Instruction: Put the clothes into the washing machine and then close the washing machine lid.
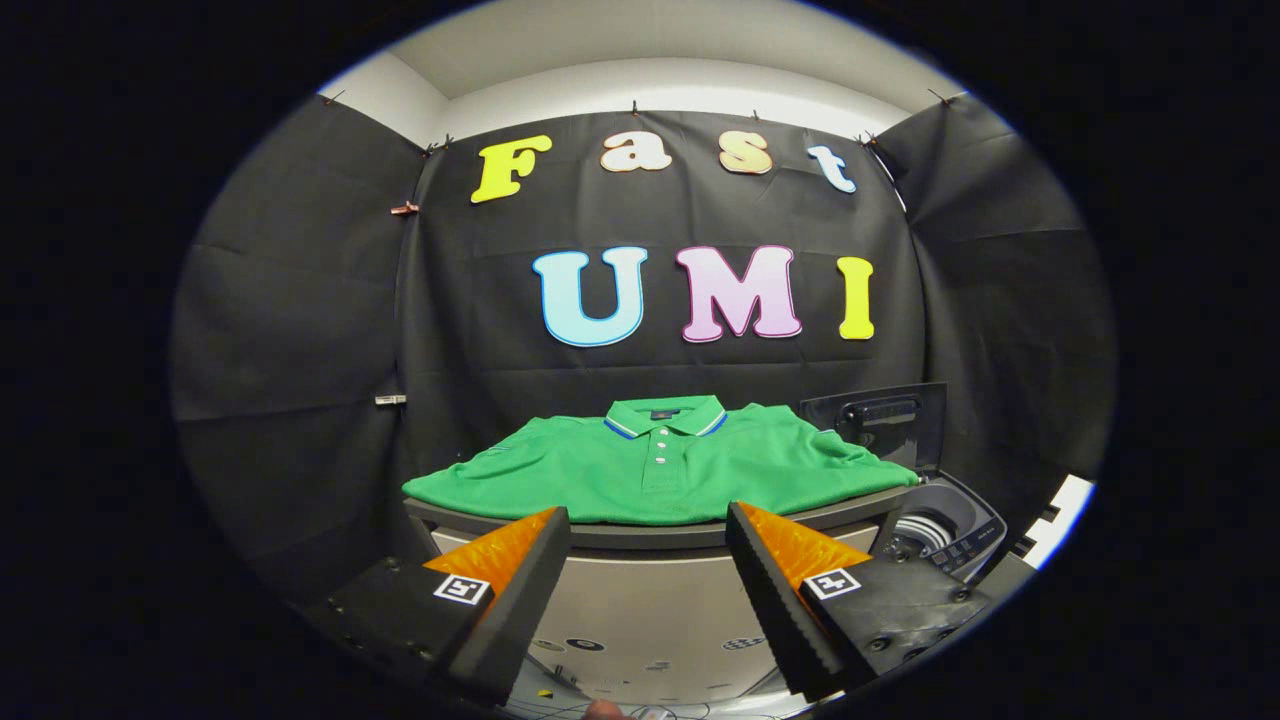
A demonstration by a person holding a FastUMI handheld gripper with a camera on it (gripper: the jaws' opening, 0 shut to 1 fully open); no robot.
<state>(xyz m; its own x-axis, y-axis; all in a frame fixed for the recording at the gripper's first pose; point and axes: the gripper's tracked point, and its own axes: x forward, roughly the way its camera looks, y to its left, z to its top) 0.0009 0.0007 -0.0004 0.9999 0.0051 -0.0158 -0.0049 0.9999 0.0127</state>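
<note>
A green polo shirt (665, 465) with a striped collar lies spread flat on a grey table (650, 535), straight ahead of the fingers and beyond them. My gripper (648, 525) is open, its fingers wide apart with nothing between them, short of the table's front edge. To the right of the table stands a small top-loading washing machine (945, 530) with its dark lid (880, 420) raised upright, showing the tub's opening.
Black cloth walls close the booth behind and on both sides of the table. The table's pale front panel (640, 610) faces me below the shirt. The floor under the fingers holds cables and small markers.
</note>
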